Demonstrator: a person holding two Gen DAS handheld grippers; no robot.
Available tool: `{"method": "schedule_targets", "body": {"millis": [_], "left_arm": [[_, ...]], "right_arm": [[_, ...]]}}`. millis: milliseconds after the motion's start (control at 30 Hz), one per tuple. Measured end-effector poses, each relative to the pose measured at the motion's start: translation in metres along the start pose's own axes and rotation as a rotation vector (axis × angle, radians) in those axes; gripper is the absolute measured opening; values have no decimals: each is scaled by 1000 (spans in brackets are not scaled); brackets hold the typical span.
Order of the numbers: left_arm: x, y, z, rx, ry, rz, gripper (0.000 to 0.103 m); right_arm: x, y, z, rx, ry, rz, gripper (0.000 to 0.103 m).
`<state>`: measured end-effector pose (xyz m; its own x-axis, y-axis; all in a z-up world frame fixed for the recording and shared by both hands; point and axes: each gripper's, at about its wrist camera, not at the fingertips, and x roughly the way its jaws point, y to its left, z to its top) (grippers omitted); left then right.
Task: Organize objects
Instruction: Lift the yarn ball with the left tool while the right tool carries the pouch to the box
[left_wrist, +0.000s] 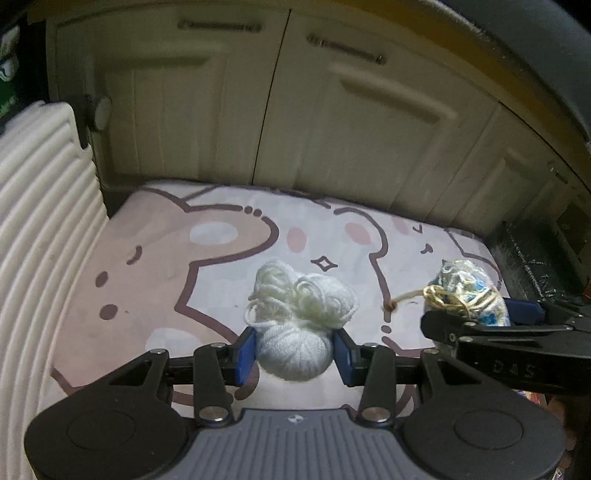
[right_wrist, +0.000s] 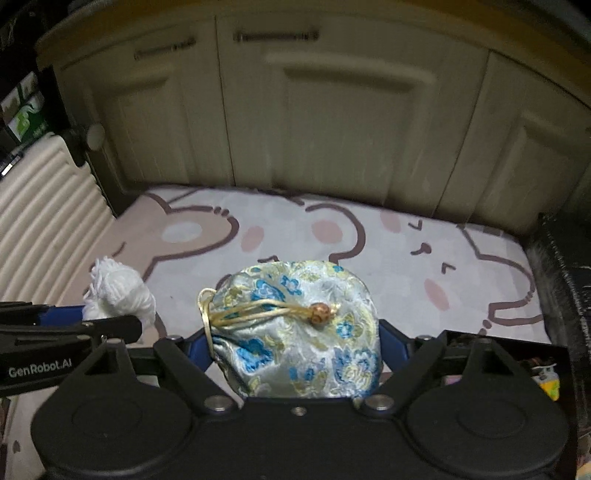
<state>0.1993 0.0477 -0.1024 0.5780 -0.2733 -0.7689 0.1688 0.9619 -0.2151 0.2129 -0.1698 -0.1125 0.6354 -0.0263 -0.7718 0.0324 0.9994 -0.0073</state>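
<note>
Yarn (left_wrist: 295, 317), a white bundle, sits between the blue pads of the left gripper (left_wrist: 294, 356), whose fingers press against its lower ball on both sides. It lies on a cartoon-printed mat (left_wrist: 147, 266) in front of cream cabinet doors (left_wrist: 332, 122). To its right, the right gripper (right_wrist: 295, 354) has its fingers closed around a brocade pouch (right_wrist: 295, 332) (pale silk with blue flowers), whose gold drawstring (right_wrist: 251, 310) carries a brown bead (right_wrist: 320, 312). Pouch and yarn are near each other but apart. A ribbed white cushion (left_wrist: 40, 236) borders the mat's left edge.
</note>
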Motion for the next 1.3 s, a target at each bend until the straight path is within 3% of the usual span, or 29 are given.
{"method": "schedule_targets", "body": {"millis": [567, 967, 1300], "left_arm": [[-48, -40, -14, 38, -52, 2, 45], [-46, -78, -16, 94, -49, 4, 45], [-36, -122, -22, 127, -60, -72, 45]], "right_arm": [[-64, -31, -17, 17, -79, -77, 87], [-86, -74, -26, 69, -100, -133, 87], [-100, -129, -37, 150, -114, -190, 87]]}}
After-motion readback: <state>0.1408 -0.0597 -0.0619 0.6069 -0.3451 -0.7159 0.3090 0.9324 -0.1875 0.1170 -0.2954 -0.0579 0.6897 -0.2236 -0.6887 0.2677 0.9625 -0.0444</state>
